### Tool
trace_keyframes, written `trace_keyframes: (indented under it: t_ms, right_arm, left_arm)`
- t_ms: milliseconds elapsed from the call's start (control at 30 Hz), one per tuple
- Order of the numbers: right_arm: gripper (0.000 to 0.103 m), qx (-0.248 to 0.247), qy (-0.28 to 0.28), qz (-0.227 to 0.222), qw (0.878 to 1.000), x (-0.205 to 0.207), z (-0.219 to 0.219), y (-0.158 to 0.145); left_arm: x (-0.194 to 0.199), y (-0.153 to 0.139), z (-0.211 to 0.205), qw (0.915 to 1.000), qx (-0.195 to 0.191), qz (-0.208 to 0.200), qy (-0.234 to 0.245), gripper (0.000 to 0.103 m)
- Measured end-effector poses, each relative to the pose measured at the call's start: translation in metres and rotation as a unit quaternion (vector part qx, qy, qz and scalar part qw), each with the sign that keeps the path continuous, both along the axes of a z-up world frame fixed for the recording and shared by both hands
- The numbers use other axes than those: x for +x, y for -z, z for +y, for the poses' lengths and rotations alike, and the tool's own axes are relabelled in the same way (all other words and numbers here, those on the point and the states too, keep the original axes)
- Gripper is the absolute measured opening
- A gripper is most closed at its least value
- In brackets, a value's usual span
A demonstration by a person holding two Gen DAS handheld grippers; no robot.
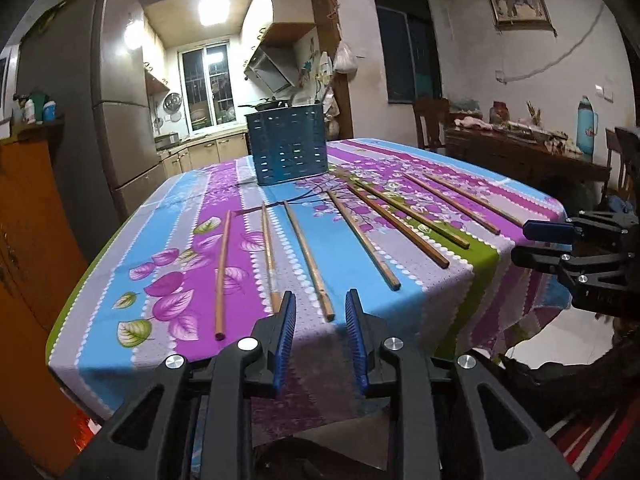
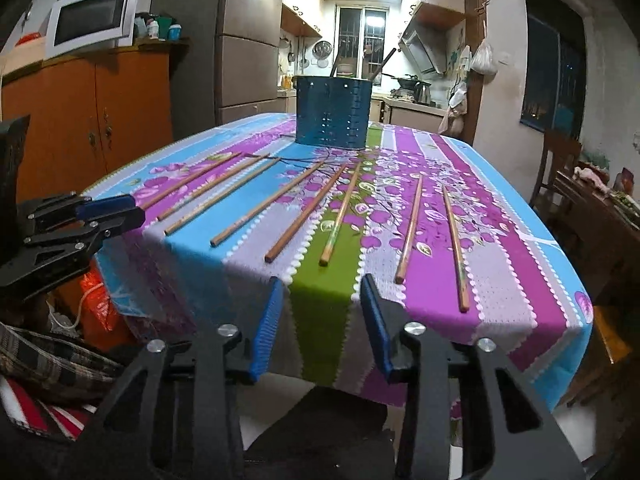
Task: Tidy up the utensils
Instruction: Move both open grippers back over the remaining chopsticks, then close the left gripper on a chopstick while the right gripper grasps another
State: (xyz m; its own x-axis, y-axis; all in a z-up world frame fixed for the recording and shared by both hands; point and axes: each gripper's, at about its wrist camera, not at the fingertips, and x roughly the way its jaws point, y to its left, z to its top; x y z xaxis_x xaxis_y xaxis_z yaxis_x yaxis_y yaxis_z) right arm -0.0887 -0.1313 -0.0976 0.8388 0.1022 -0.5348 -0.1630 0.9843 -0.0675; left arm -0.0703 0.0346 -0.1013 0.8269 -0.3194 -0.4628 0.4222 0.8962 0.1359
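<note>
Eight chopsticks lay in a row before the blue holder; the left gripper and right gripper hung near the tablecloth edge, both a little open, holding nothing.

Dim room; glaring kitchen ceiling lights (blown white); heavy fisheye bending, black corners; sharp centre.

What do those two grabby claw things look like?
Each is a black plastic claw with cut-out holes and round silver bolt heads. The left gripper and the right gripper both have two fingers lined with ridged blue pads. No cables, markings or sleeves show.
</note>
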Motion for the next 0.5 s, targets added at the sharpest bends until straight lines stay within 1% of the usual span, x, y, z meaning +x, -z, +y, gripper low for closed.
trace_keyframes:
  t_ms: [33, 67, 100, 233, 300, 433, 500]
  right_arm:
    - [0.03, -0.005, 0.001, 0.001, 1.0, 0.0, 0.002, 0.001]
    - [0.025, -0.011, 0.004, 0.001, 1.0, 0.001, 0.003, 0.002]
    - [0.022, -0.018, 0.006, 0.0, 1.0, 0.003, 0.005, 0.003]
    - [0.021, -0.048, -0.002, -0.015, 0.999, 0.008, 0.019, 0.003]
    - [0.021, -0.054, -0.007, -0.019, 0.998, 0.009, 0.022, 0.003]
    - [0.021, -0.056, 0.0, -0.021, 0.998, 0.019, 0.022, 0.002]
    - [0.021, -0.053, 0.009, -0.017, 0.998, 0.025, 0.021, 0.003]
  left_arm:
    - [0.001, 0.001, -0.003, 1.0, 0.004, -0.002, 0.001, 0.027]
    - [0.002, 0.002, -0.006, 1.0, 0.006, -0.003, 0.001, 0.027]
    - [0.005, 0.004, -0.009, 1.0, 0.007, -0.003, -0.001, 0.027]
    - [0.015, 0.012, -0.016, 0.9997, 0.022, 0.001, -0.014, 0.027]
    - [0.019, 0.016, -0.017, 0.9994, 0.026, 0.004, -0.021, 0.027]
    - [0.027, 0.022, -0.016, 0.9993, 0.014, 0.021, -0.028, 0.027]
    - [0.029, 0.023, -0.018, 0.9993, 0.013, 0.018, -0.028, 0.027]
